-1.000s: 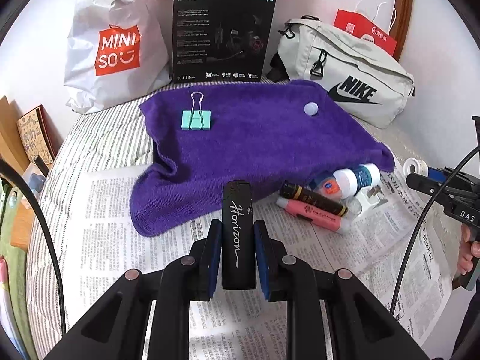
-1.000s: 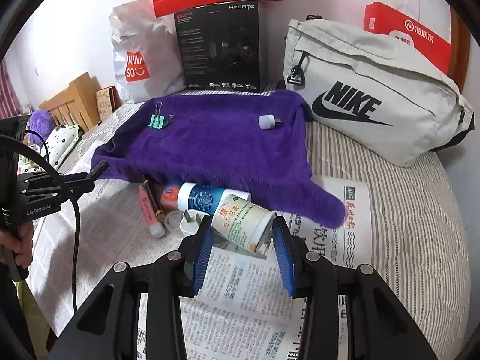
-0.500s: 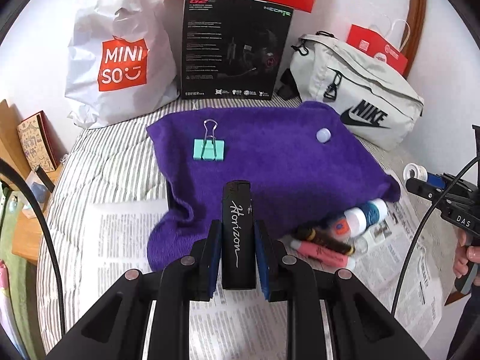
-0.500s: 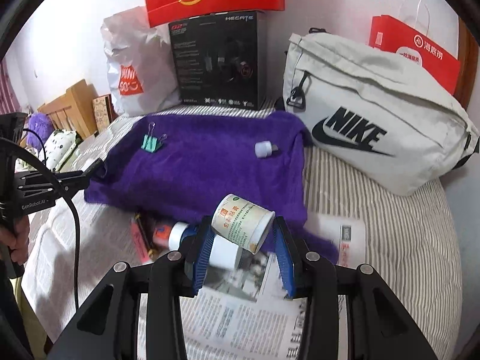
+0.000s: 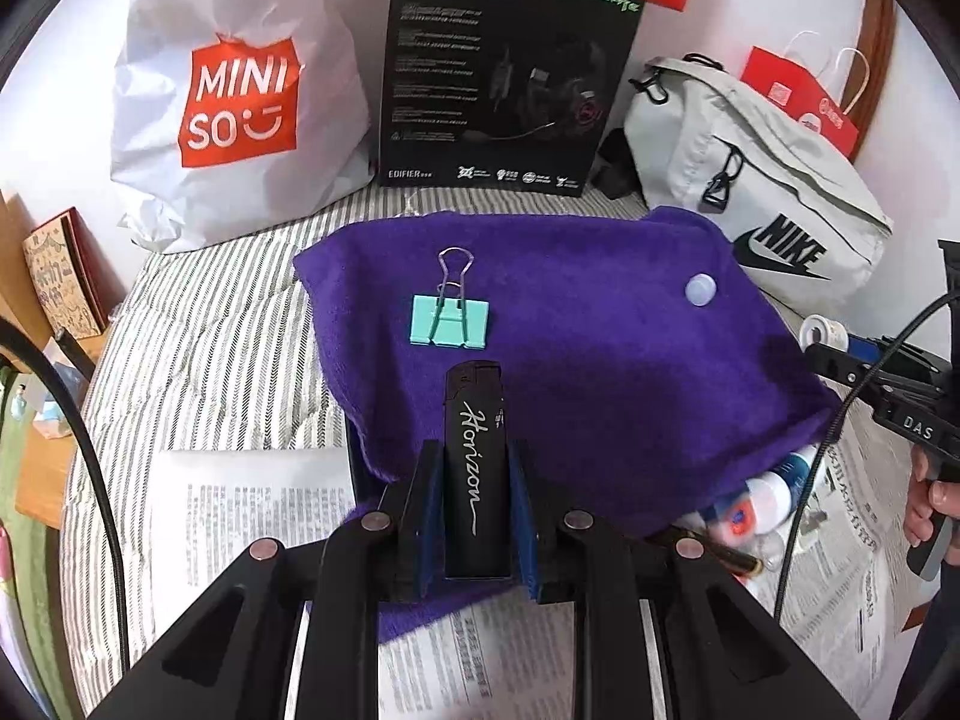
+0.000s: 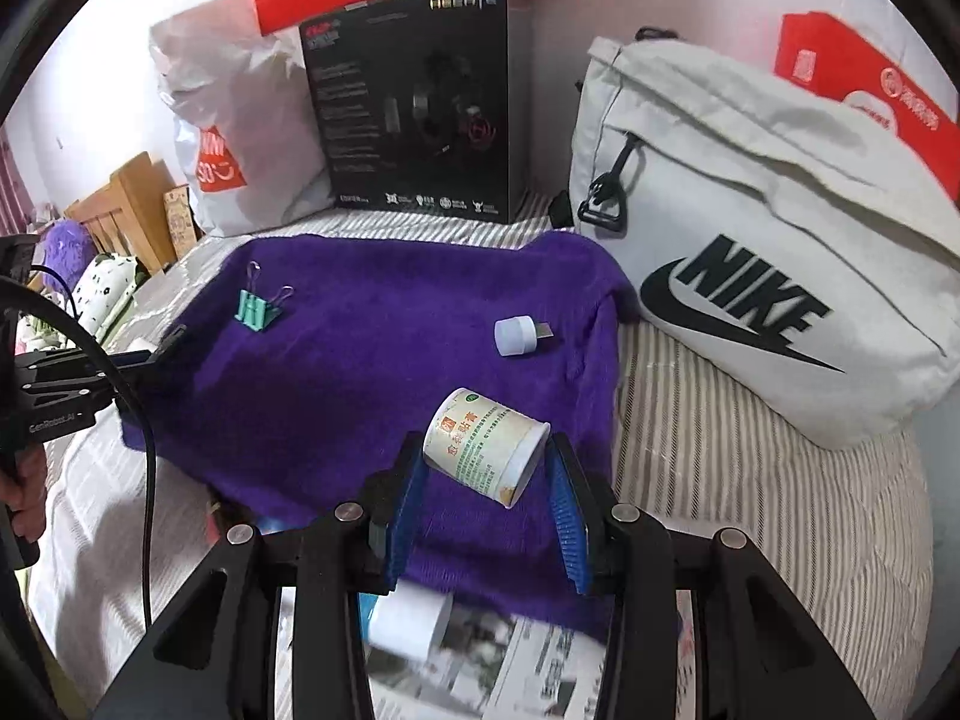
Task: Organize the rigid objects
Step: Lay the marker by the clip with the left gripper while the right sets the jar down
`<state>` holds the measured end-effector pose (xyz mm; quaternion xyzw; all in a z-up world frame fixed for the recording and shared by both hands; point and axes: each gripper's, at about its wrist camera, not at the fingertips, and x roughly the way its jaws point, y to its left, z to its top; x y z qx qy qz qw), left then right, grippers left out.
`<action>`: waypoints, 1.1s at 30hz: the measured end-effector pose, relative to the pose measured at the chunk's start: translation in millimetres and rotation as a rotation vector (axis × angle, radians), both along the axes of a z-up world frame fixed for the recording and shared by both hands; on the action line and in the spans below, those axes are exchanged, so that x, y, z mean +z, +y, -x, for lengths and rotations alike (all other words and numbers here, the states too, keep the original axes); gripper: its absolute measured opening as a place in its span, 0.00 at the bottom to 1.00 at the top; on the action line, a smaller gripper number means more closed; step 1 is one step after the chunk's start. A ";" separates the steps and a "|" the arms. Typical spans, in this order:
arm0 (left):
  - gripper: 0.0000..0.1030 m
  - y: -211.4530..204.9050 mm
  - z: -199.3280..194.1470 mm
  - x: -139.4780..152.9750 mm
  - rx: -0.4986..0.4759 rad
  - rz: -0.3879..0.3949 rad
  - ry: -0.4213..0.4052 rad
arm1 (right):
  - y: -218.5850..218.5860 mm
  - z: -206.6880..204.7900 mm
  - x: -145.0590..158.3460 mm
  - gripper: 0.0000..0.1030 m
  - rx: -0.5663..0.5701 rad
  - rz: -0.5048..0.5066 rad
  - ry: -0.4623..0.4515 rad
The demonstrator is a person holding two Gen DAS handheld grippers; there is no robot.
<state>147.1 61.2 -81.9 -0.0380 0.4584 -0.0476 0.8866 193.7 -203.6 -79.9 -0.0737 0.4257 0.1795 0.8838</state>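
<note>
Clamping a black lighter (image 5: 474, 468) upright between its pads, the left gripper (image 5: 471, 516) hangs over the near edge of the purple towel (image 5: 600, 348), just short of a teal binder clip (image 5: 450, 321). The right gripper (image 6: 487, 498) grips a tilted white jar (image 6: 486, 447) above the same towel, near a small white plug (image 6: 516, 336).

Nike bag (image 6: 750, 252), Miniso bag (image 5: 240, 96), headset box (image 5: 498, 78)
</note>
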 end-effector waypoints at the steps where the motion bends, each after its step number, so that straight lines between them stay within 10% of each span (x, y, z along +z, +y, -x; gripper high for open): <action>1: 0.20 1.0 -2.9 -1.8 0.002 0.000 0.004 | 2.0 -5.7 -2.9 0.39 0.001 0.005 0.004; 33: 0.20 -5.2 -51.4 -32.0 -0.032 -0.072 0.080 | 21.0 -65.5 -54.4 0.39 0.033 0.066 0.087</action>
